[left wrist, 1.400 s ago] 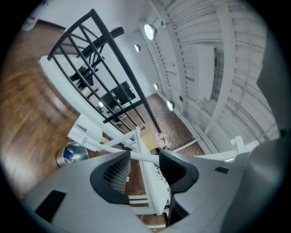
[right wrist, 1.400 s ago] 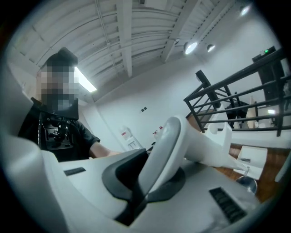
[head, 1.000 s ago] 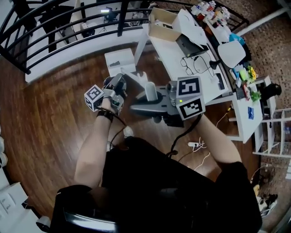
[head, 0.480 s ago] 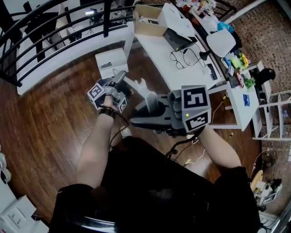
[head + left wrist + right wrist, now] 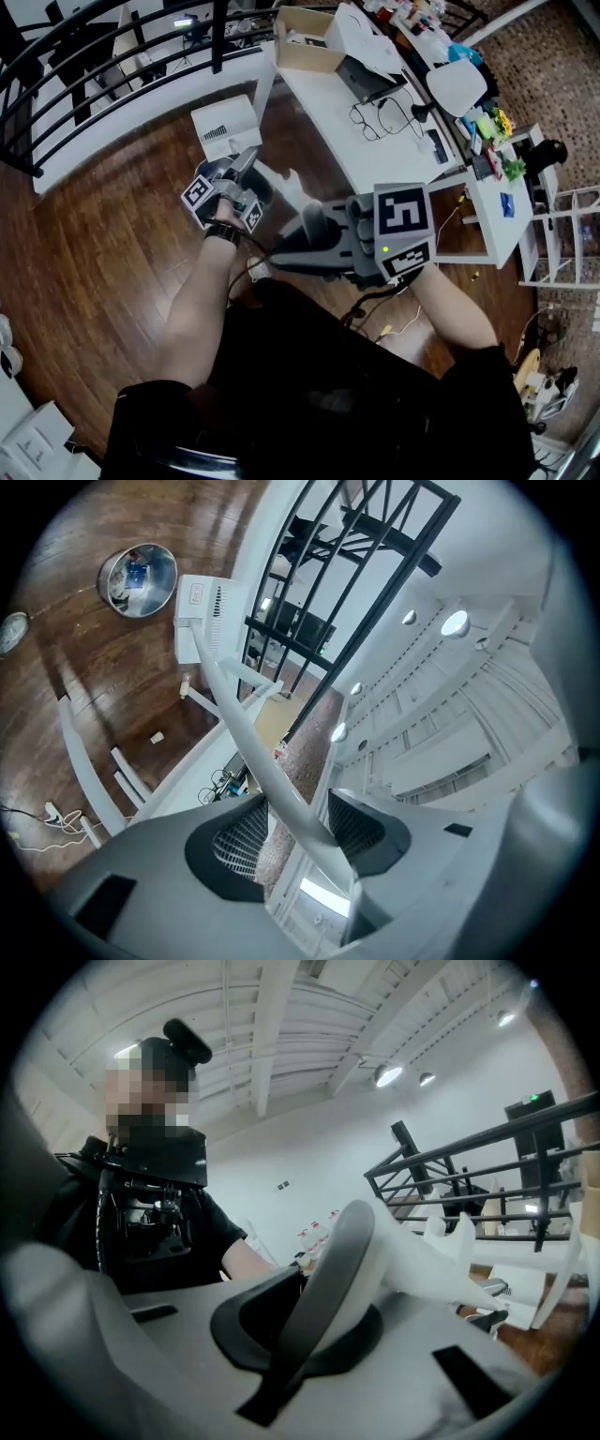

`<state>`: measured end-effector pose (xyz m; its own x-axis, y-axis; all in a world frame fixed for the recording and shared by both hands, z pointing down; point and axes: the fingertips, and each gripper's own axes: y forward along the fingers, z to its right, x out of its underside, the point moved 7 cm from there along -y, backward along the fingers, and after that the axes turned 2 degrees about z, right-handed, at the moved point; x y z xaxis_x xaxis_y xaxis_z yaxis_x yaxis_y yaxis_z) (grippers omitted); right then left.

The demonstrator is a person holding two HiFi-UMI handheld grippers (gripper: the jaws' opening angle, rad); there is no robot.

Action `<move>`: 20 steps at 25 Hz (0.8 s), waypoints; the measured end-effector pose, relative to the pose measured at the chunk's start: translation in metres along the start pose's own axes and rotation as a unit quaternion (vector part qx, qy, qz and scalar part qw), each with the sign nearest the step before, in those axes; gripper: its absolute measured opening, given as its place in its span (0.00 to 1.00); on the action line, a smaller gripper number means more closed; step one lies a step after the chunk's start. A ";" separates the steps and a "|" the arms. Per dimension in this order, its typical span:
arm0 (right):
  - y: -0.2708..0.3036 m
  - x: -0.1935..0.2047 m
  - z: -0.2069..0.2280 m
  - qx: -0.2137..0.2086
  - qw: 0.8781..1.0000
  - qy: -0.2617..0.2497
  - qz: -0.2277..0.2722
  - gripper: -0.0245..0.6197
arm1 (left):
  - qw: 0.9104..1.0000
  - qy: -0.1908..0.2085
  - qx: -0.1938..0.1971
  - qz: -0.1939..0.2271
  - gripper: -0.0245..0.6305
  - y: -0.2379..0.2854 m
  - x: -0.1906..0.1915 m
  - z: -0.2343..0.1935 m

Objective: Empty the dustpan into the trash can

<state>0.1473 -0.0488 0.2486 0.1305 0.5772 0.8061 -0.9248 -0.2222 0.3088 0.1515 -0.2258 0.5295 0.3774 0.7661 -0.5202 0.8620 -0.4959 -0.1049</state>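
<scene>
My right gripper [image 5: 328, 239] is shut on the grey rim [image 5: 328, 1279] of the dustpan [image 5: 309, 239] and holds it in front of me at waist height. The dustpan's white handle [image 5: 281, 176] sticks out toward the desk. The left gripper [image 5: 251, 164] reaches that handle [image 5: 246, 733], which runs slantwise between its jaws. Those jaws have just been closing; the handle lies against one pad and a thin gap shows at the other. The round silver trash can [image 5: 139, 578] stands on the wooden floor with scraps inside, seen only in the left gripper view.
A white boxy unit [image 5: 225, 122] stands on the floor by the desk's corner. The white desk [image 5: 356, 141] carries a cardboard box [image 5: 305, 42], glasses and small items. A black railing [image 5: 94, 56] runs along the back. Cables and a power strip [image 5: 389, 328] lie at my right.
The left gripper has swung up and right onto the white handle and rolled. The right gripper and the dustpan keep about the same place.
</scene>
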 end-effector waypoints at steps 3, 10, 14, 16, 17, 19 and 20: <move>0.006 0.004 -0.003 -0.003 0.999 -0.003 -0.032 0.05 | 1.000 -0.019 0.002 0.007 0.34 -0.003 0.002 -0.006; 0.012 0.013 -0.002 -0.021 0.995 -0.007 -0.102 0.05 | 0.998 -0.059 -0.002 0.027 0.31 -0.010 0.004 -0.024; 0.011 0.016 0.003 -0.032 0.990 -0.006 -0.137 0.05 | 0.997 -0.070 -0.008 0.044 0.29 -0.009 0.001 -0.033; 0.011 0.017 0.003 -0.039 0.986 -0.007 -0.160 0.05 | 0.995 -0.075 -0.007 0.062 0.29 -0.009 -0.002 -0.038; 0.011 0.018 0.004 -0.042 0.984 -0.008 -0.171 0.05 | 0.995 -0.078 -0.005 0.061 0.29 -0.009 0.000 -0.039; 0.012 0.018 0.004 -0.049 0.980 -0.008 -0.195 0.05 | 0.994 -0.086 -0.001 0.067 0.28 -0.009 0.002 -0.043; 0.013 0.018 0.004 -0.053 0.977 -0.008 -0.206 0.05 | 0.993 -0.091 0.002 0.075 0.28 -0.010 0.002 -0.045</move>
<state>0.1390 -0.0449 0.2694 0.5039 0.5880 0.6327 -0.8243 0.1085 0.5557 0.1591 -0.2014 0.5680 0.4342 0.5960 -0.6754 0.7990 -0.6011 -0.0168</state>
